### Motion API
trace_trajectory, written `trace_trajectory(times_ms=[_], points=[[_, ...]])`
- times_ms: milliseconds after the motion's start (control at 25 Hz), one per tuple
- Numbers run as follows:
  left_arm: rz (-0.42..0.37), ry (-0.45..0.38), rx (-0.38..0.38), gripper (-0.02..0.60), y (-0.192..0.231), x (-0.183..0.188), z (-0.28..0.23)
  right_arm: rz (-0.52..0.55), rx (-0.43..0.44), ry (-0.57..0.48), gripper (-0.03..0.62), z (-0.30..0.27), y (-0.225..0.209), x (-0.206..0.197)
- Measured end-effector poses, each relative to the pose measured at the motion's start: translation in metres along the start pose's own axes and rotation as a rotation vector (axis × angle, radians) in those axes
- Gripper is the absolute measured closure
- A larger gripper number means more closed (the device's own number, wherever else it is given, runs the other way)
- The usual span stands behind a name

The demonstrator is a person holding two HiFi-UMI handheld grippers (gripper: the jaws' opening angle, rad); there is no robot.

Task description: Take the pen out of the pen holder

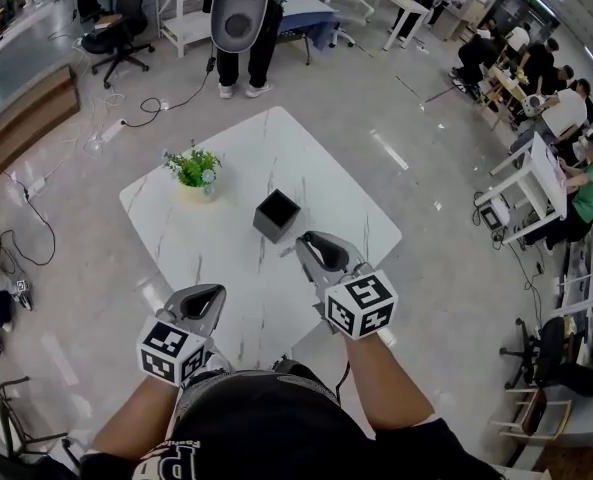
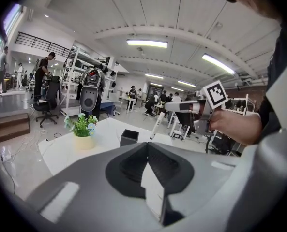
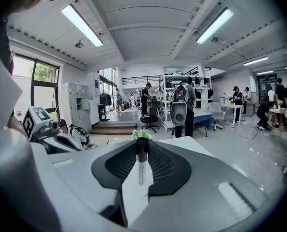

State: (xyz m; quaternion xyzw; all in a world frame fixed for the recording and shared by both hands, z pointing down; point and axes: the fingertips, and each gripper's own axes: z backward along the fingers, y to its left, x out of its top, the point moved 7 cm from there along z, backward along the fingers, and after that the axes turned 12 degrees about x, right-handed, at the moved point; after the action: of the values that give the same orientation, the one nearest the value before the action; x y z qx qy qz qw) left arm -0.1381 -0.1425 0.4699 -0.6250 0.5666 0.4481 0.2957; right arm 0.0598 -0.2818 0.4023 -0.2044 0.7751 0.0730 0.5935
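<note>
Clamped in the right hand-held gripper (image 1: 306, 240), the pen (image 2: 156, 125) slants tip-down; left hand-held gripper (image 1: 214, 290) closed.

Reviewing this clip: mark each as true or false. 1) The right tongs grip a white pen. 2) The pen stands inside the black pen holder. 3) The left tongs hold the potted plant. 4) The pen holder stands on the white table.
1) The right tongs grip a white pen. True.
2) The pen stands inside the black pen holder. False: the pen is out of the holder, clamped in the right tongs beside it.
3) The left tongs hold the potted plant. False: they are closed on nothing, and the plant stands on the table, apart from them.
4) The pen holder stands on the white table. True.
</note>
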Motion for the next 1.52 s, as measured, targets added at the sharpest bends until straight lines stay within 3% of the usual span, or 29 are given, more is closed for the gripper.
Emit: trace_trajectory(times_ms=[560,1160,1520], points=[[-0.036,-0.019,-0.060,0.525,-0.012,0.009,-0.006,-0.046,-0.011,-0.008,0.525,0.045,0.037,-0.025],[-0.062,-0.011,-0.099,0.525,-0.028,0.003,-0.005,-0.050,-0.004,0.041,0.525,0.054,0.057,-0.059],[-0.062,-0.026,-0.106,0.525,-0.031,0.005,-0.006,-0.051,0.003,0.039,0.525,0.051,0.058,-0.059]])
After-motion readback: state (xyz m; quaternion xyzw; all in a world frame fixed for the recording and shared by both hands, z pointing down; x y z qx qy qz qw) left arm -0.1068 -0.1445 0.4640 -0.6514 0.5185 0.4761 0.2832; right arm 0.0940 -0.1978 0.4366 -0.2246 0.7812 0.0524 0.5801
